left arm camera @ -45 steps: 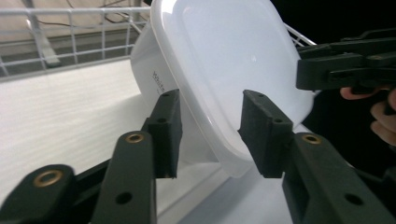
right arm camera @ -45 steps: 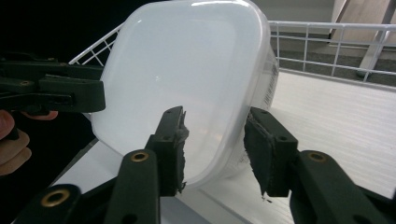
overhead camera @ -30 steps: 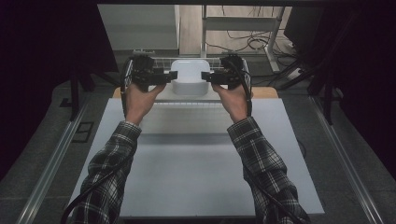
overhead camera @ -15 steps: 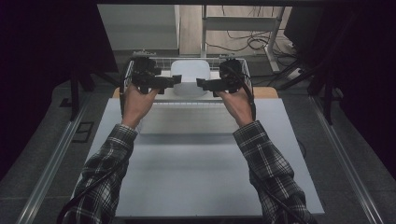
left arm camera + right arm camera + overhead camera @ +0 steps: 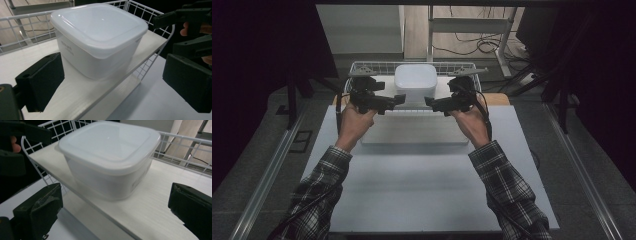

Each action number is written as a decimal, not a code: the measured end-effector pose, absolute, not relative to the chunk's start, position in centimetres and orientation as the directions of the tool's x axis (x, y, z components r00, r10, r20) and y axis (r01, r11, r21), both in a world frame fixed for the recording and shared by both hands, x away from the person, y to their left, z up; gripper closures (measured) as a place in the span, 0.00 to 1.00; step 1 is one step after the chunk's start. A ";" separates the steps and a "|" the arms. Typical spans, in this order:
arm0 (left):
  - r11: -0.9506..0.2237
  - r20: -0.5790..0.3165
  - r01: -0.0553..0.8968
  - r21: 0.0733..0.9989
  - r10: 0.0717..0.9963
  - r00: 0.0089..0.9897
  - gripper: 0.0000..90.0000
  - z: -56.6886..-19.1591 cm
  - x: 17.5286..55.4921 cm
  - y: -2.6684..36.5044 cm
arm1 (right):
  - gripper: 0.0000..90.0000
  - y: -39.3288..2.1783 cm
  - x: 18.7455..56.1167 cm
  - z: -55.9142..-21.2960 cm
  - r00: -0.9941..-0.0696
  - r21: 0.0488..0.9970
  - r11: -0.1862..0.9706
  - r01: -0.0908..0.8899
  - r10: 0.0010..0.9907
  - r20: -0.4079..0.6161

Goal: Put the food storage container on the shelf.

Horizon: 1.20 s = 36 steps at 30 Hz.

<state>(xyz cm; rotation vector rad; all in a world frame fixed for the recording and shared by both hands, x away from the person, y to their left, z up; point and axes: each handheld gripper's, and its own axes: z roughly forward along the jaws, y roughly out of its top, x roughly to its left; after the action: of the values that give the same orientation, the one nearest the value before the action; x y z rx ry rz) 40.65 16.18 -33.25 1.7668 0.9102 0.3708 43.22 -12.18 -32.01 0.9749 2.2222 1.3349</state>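
I am holding my left gripper (image 5: 401, 99) and right gripper (image 5: 428, 102), fingers spread open, either side of the lidded white plastic container (image 5: 415, 83) sitting in the wire basket (image 5: 362, 66) at the far worktop (image 5: 412, 195) edge.

Both hands moved forward, so the left gripper (image 5: 401, 99) and right gripper (image 5: 428, 101) now sit nearer the white square plastic box (image 5: 415, 83).

a lidded white container (image 5: 415, 82) sits on a pale board (image 5: 82, 92) inside a wire basket (image 5: 362, 66)
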 end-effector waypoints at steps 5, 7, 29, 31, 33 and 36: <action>-0.117 -0.205 0.404 0.907 0.716 0.667 0.03 -34.0 39.8 16.8 | 0.00 -12.5 42.1 -32.5 -0.703 0.875 0.325 0.360 0.711 0.025; -0.111 -0.215 0.409 0.906 0.712 0.668 0.03 -34.4 39.5 16.9 | 0.00 -12.5 42.0 -32.6 -0.706 0.874 0.329 0.357 0.708 0.022; -0.233 -0.187 0.445 0.865 0.673 0.716 0.01 -37.7 36.1 16.4 | 0.00 -13.6 39.1 -35.1 -0.762 0.854 0.390 0.346 0.647 0.013; -0.216 -0.216 0.456 0.863 0.658 0.721 0.01 -38.2 35.8 16.3 | 0.00 -13.7 38.7 -35.4 -0.768 0.853 0.393 0.344 0.640 0.015; -0.210 -0.233 0.461 0.862 0.644 0.729 0.01 -38.5 35.6 16.2 | 0.00 -13.7 38.6 -35.5 -0.769 0.855 0.390 0.342 0.640 0.016; -0.222 -0.224 0.460 0.860 0.645 0.731 0.02 -38.9 35.2 16.1 | 0.00 -13.7 38.0 -35.8 -0.775 0.856 0.397 0.332 0.632 0.007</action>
<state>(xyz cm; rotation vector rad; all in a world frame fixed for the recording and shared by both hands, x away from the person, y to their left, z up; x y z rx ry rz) 35.17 16.12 -38.93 1.8672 0.8558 0.2173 38.04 -13.66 -35.78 0.8383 2.3408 1.3237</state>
